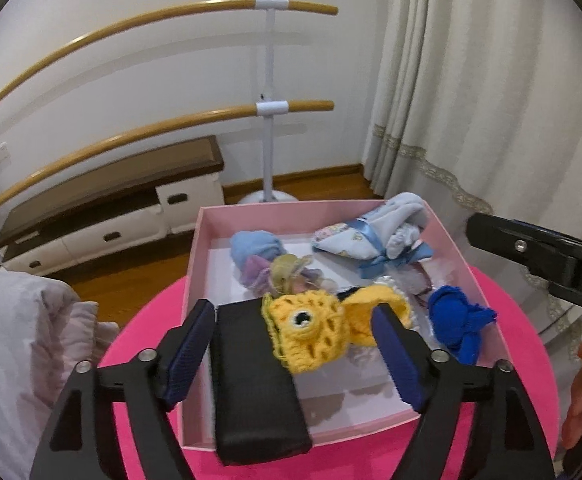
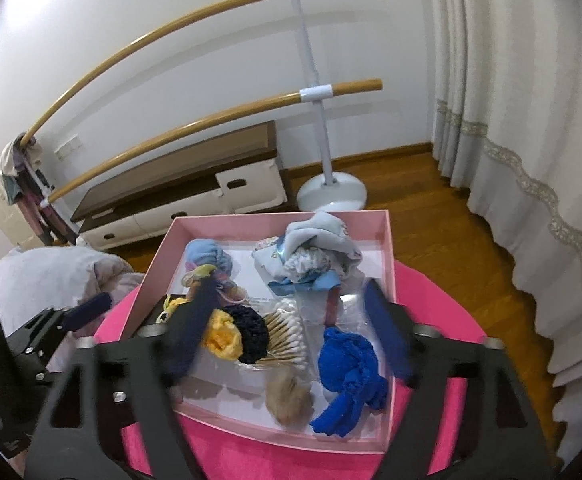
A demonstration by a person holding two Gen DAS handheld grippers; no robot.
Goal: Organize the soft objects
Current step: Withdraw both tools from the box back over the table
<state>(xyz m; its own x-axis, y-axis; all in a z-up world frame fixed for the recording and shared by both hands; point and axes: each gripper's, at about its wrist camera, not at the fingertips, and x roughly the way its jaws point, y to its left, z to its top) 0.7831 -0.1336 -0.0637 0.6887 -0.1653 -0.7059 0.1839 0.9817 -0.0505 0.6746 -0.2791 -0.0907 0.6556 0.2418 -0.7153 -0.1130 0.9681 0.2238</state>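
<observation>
**Two grippers wide open over the pink box**

Both your claws hang spread above the pink box (image 1: 201,248) on the round magenta table (image 1: 139,344), each tilted down into it. No earlier pic, so just the state as is.

Left gripper (image 1: 291,332): jaws wide, pads clear of everything. Btwn them lie a black rectangular pouch (image 1: 251,392) and, across its top end, the yellow crochet fish (image 1: 307,332). Neither pad presses on either, so nothing's gripped. Pouch sits at the box's 7 o'clock corner, its near end overhanging the rim.

Right gripper (image 2: 291,328): also wide, fingers blurred, nothing pinched. In that view the blue knotted cloth (image 2: 349,376) lies at the box's 5 o'clock, just inside your right finger. A bundle of cotton swabs (image 2: 287,344) in clear wrap sits mid-box, w/ a dark knit ball (image 2: 251,332) touching it at 9 o'clock and a tan fluffy clump (image 2: 289,398) at 6.

Far side of box: pale blue scrunchie (image 2: 207,258) at 11 o'clock, light blue cloth bundle w/ ribbon (image 2: 315,252) at 1 o'clock.
</observation>
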